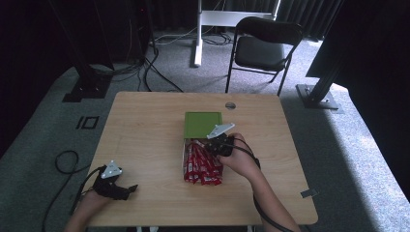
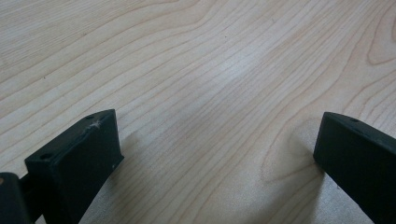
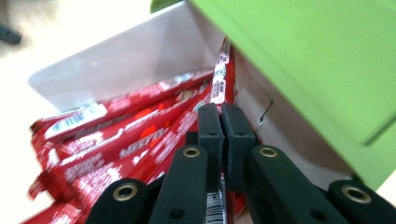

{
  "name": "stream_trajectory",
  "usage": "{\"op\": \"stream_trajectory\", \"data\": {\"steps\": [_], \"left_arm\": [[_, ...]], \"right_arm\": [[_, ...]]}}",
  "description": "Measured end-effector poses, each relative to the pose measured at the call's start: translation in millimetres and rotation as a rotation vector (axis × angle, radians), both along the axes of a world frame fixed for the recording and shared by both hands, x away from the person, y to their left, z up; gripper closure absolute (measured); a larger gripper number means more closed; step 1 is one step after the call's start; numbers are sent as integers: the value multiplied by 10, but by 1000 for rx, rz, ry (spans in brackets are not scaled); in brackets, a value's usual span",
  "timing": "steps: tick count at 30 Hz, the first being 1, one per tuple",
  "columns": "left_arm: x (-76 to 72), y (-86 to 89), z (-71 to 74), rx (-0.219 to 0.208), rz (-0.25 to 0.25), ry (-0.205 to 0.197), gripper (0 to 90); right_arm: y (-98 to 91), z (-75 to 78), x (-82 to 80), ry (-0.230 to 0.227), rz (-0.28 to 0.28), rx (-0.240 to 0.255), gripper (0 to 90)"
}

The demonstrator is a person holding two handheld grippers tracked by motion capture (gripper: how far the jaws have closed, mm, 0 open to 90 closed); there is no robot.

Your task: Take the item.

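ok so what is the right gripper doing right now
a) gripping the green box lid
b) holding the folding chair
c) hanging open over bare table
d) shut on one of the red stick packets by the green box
d: in the right gripper view the right gripper has its jaws pressed together on a red stick packet rising from the pile beside the green box.

Blurred print on red sachets
White lettering and a barcode are showing on the red sachets point(image 3: 126, 140) spilling from the green box point(image 3: 299, 60), none sharp enough to read.
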State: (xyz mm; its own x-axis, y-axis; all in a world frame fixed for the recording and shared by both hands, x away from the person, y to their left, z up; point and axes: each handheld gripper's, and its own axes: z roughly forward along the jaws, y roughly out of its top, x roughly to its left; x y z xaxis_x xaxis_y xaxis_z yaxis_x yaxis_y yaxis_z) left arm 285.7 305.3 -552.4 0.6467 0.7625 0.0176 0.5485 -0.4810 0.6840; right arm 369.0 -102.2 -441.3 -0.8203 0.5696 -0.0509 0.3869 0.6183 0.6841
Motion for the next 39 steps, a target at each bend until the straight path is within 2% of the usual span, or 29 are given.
{"op": "stream_trajectory", "data": {"steps": [2, 3, 5, 6, 7, 8, 12, 13, 17, 20, 21, 22, 24, 25, 29, 30, 32, 33, 34, 37, 38, 39], "left_arm": [[0, 0, 0, 0, -1, 1, 15], [0, 0, 0, 0, -1, 1, 15], [0, 0, 0, 0, 0, 1, 15], [0, 0, 0, -1, -1, 1, 14], [0, 0, 0, -1, 0, 1, 15], [0, 0, 0, -1, 0, 1, 15], [0, 0, 0, -1, -1, 1, 15], [0, 0, 0, -1, 0, 1, 14], [0, 0, 0, -1, 0, 1, 14], [0, 0, 0, -1, 0, 1, 15], [0, 0, 0, -1, -1, 1, 15], [0, 0, 0, -1, 0, 2, 15], [0, -1, 0, -2, 0, 2, 15], [0, -1, 0, -1, 0, 2, 15], [-1, -1, 0, -1, 0, 2, 14], [-1, -1, 0, -2, 0, 2, 15], [-1, -1, 0, -2, 0, 2, 15], [-1, -1, 0, -2, 0, 2, 14], [0, -1, 0, -1, 0, 2, 15], [0, 0, 0, -1, 0, 1, 15], [0, 0, 0, 0, 0, 1, 15], [0, 0, 0, -1, 0, 1, 15]], "right_arm": [[-8, 23, -32, 10, 13, 4, 879], [-13, 34, -50, 6, 11, 29, 880], [-15, 48, -86, 20, 28, 15, 880], [-20, 54, -109, 19, 27, 30, 881], [-21, 60, -124, 23, 36, 13, 881], [-34, 72, -144, 15, 31, 35, 881], [-63, 118, -209, 27, 44, 36, 881], [-73, 129, -221, 18, 37, 55, 882], [-119, 177, -288, 20, 46, 65, 883], [-176, 217, -333, 14, 43, 103, 883], [-199, 231, -347, 4, 31, 130, 883], [-218, 246, -364, -1, 31, 132, 883], [-252, 273, -392, -12, 22, 176, 883], [-263, 283, -402, -18, 26, 172, 883], [-317, 331, -411, -75, -36, 239, 885], [-330, 345, -407, -91, -45, 233, 884], [-362, 369, -398, -124, -85, 284, 884], [-372, 380, -393, -141, -100, 277, 884], [-388, 386, -388, -166, -131, 304, 884], [-438, 382, -352, -189, -198, 331, 884], [-455, 373, -332, -191, -219, 314, 884], [-480, 357, -310, -196, -245, 340, 884]]}}
